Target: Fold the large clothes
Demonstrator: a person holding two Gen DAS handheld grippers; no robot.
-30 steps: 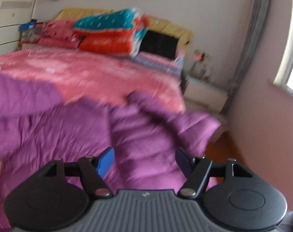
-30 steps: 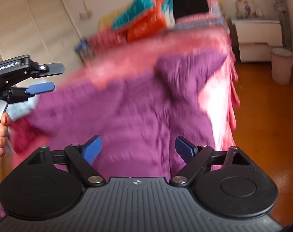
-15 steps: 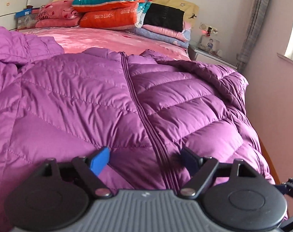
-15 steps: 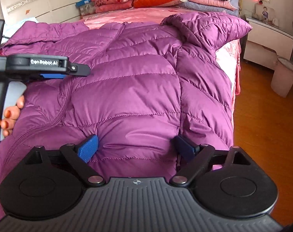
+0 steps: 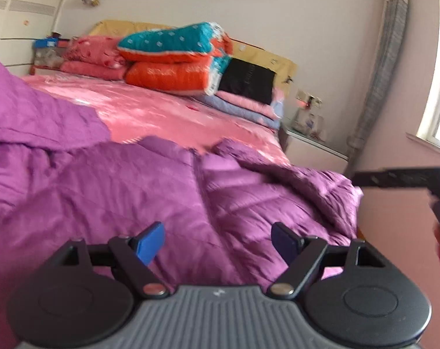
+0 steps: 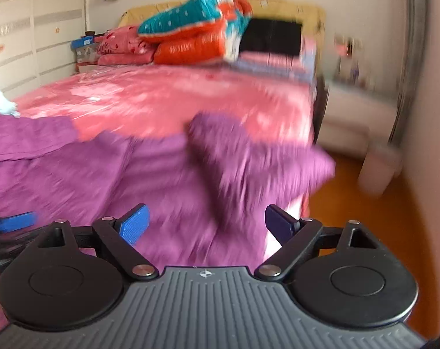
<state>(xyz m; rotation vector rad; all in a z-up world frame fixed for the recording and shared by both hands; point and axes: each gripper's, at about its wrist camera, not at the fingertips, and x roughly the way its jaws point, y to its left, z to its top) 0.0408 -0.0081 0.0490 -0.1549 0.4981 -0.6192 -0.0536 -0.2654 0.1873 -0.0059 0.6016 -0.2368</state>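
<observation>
Purple padded jacket lies spread over the near end of the pink bed, filling the lower left and centre of both views, one sleeve bunched right of centre. Left tongs stand wide apart, their jaws having just been opening, nothing gripped. Right tongs likewise gape empty above the jacket. Stacked pillows sit at upper centre.

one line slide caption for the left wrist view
Open left gripper over purple puffer jacket on pink bed.
</observation>
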